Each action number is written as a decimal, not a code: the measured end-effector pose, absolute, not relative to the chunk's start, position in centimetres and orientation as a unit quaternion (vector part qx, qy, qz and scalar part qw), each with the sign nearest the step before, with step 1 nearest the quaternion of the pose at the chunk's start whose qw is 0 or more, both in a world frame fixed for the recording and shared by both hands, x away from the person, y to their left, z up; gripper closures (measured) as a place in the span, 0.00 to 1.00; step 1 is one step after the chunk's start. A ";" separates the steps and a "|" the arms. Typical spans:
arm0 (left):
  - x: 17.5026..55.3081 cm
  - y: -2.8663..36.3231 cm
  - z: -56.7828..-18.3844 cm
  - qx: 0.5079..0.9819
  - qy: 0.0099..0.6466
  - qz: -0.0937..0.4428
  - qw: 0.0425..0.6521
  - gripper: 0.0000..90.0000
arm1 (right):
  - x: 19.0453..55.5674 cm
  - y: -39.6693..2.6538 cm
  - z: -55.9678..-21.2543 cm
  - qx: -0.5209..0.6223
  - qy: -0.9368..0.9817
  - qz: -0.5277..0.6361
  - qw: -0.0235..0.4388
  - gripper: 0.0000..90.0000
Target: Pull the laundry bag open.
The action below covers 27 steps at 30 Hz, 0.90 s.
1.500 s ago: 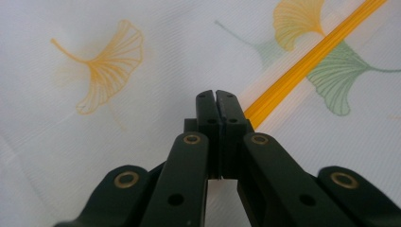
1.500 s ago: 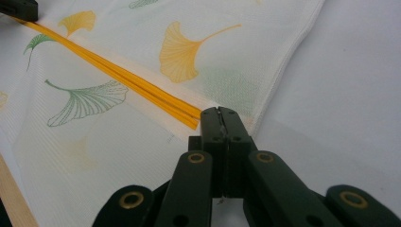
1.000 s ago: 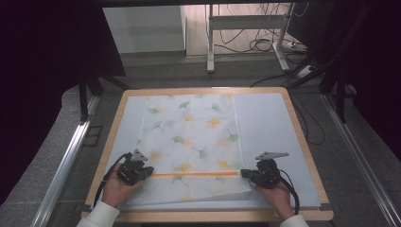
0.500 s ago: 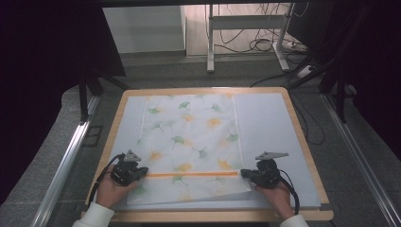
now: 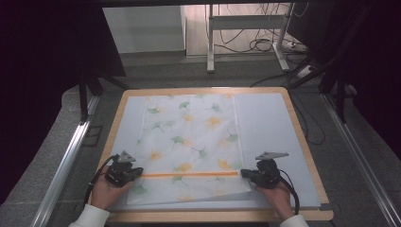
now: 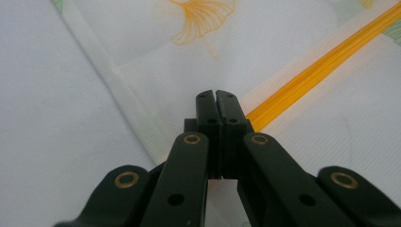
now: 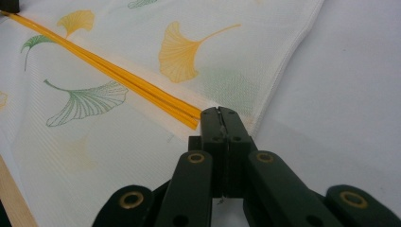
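Observation:
A white cloth (image 5: 189, 132) printed with green and orange ginkgo leaves lies flat on the pale mat (image 5: 269, 123). Its near part is folded over, so an orange stripe (image 5: 189, 174) runs across from left to right. My left gripper (image 5: 139, 172) sits at the stripe's left end, jaws pressed together on the cloth's edge (image 6: 216, 93). At the stripe's right end my right gripper (image 5: 243, 173) is shut the same way on the cloth's corner (image 7: 219, 109). The stripe (image 7: 118, 75) looks taut between them. A hand holds each gripper at the table's near edge.
The mat lies on a board with a wooden rim (image 5: 302, 142). Metal rails (image 5: 66, 161) run along both sides of the table. Beyond the far edge stand a white frame (image 5: 246, 23) and loose cables (image 5: 265, 45) on the floor.
My left gripper has shifted a little to the left along the stripe's line. The right gripper has kept still, and both stay shut.

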State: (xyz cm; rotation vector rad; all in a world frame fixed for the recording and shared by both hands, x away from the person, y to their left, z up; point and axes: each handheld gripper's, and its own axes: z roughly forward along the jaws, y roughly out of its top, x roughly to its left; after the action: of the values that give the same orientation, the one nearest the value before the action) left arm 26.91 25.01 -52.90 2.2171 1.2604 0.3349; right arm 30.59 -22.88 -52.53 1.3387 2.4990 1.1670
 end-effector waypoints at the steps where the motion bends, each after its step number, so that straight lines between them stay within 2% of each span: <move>1: 26.9 25.0 -52.9 0.827 0.471 0.126 0.282 1.00 | 30.6 -22.9 -52.5 0.436 0.815 0.380 0.038 1.00; 27: 26.7 25.3 -52.9 0.830 0.468 0.142 0.268 1.00 | 30.6 -22.9 -52.5 0.436 0.815 0.380 0.040 1.00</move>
State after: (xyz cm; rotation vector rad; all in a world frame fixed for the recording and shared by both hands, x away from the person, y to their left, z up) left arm 26.66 25.29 -52.91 2.2398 1.2632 0.3824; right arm 30.56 -22.86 -52.52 1.3349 2.4976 1.1639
